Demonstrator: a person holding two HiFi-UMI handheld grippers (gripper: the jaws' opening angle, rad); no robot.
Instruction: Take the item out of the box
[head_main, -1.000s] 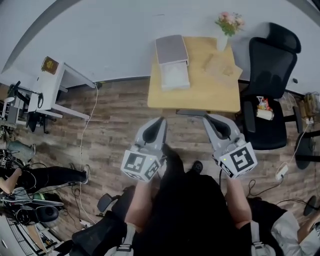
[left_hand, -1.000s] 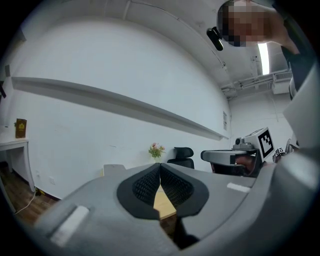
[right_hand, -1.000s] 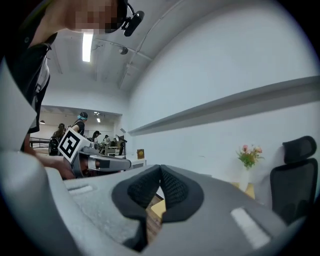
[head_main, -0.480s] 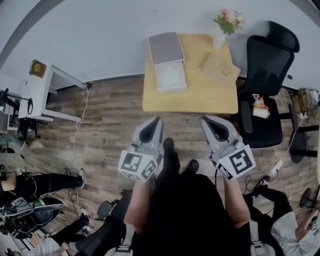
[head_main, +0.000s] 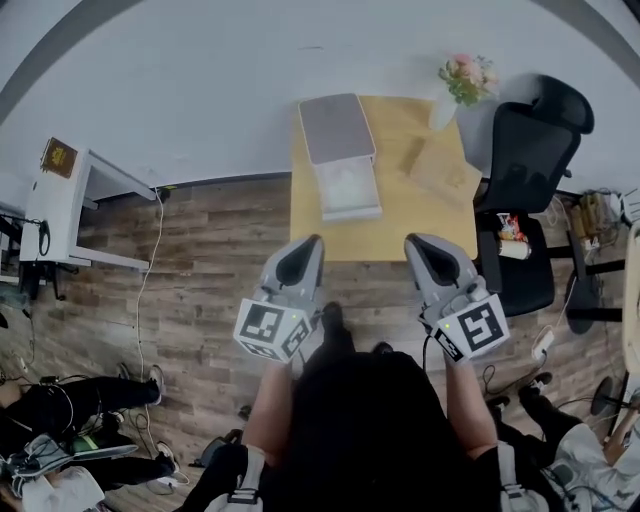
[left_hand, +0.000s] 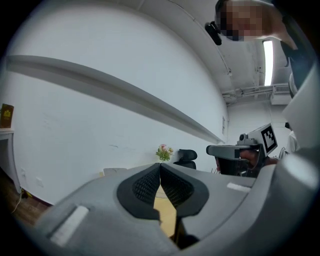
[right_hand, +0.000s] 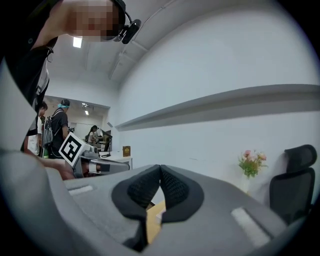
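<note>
An open white box (head_main: 345, 170) with its grey lid raised sits on the left half of the wooden table (head_main: 400, 225) by the wall; something pale lies in its tray. My left gripper (head_main: 312, 243) is shut and empty, held level just short of the table's near edge. My right gripper (head_main: 414, 243) is beside it, also shut with nothing in it. In the left gripper view the shut pads (left_hand: 160, 172) meet at the tip and the table (left_hand: 165, 215) shows below them. The right gripper view shows its pads (right_hand: 160, 175) touching too.
A vase of pink flowers (head_main: 462, 82) and a flat brown package (head_main: 440, 170) lie on the table's right side. A black office chair (head_main: 525, 170) stands right of the table. A white desk (head_main: 70, 215) is far left. Cables and people's legs lie on the wood floor.
Both grippers and the person have moved forward toward the table; the table now sits closer, with the gripper tips near its front edge. Both stay shut.
</note>
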